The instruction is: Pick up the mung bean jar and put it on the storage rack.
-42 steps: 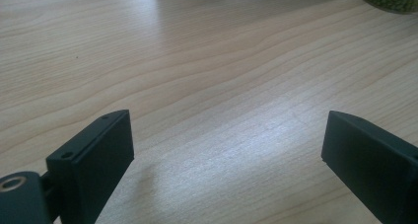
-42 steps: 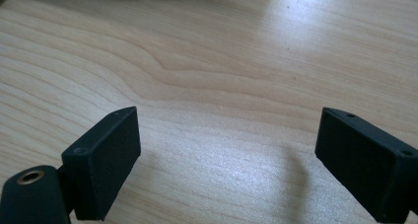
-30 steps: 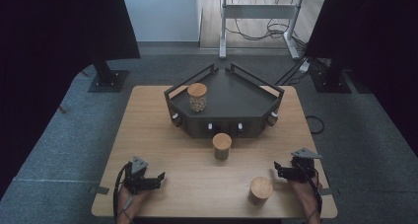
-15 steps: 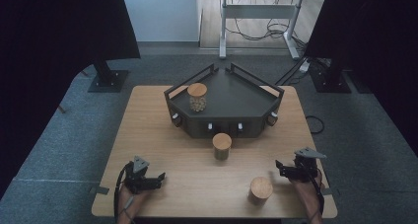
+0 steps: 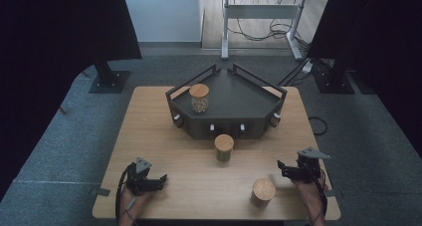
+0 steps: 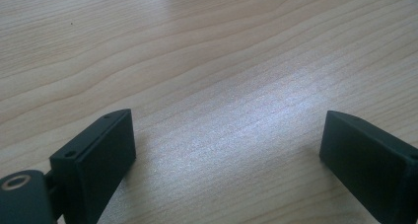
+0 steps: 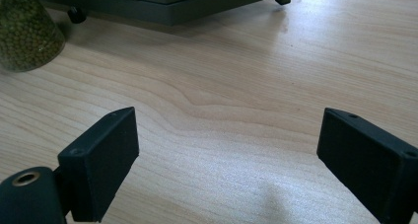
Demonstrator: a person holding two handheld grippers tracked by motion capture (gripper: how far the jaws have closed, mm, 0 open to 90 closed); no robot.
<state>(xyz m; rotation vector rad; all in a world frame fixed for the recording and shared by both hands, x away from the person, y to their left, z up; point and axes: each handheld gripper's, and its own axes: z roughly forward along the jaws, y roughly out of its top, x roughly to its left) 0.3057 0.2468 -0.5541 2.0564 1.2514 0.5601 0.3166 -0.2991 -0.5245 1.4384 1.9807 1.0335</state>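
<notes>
On the pale wooden table (image 5: 149, 131), both grippers, left (image 5: 158, 180) and right (image 5: 283, 169), rest spread and empty (cork-lidded glass jars (image 5: 262, 192) stand nearby, nothing between).

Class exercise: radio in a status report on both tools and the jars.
Left tool open, empty. Right tool open, empty, beside nearest jar, not touching. Middle jar before tray; third jar on it. Path clear.

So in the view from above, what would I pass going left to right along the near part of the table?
Left gripper, jaws open over bare wood → the jar standing mid-table → the jar nearest the front edge → right gripper, jaws open too.
</notes>
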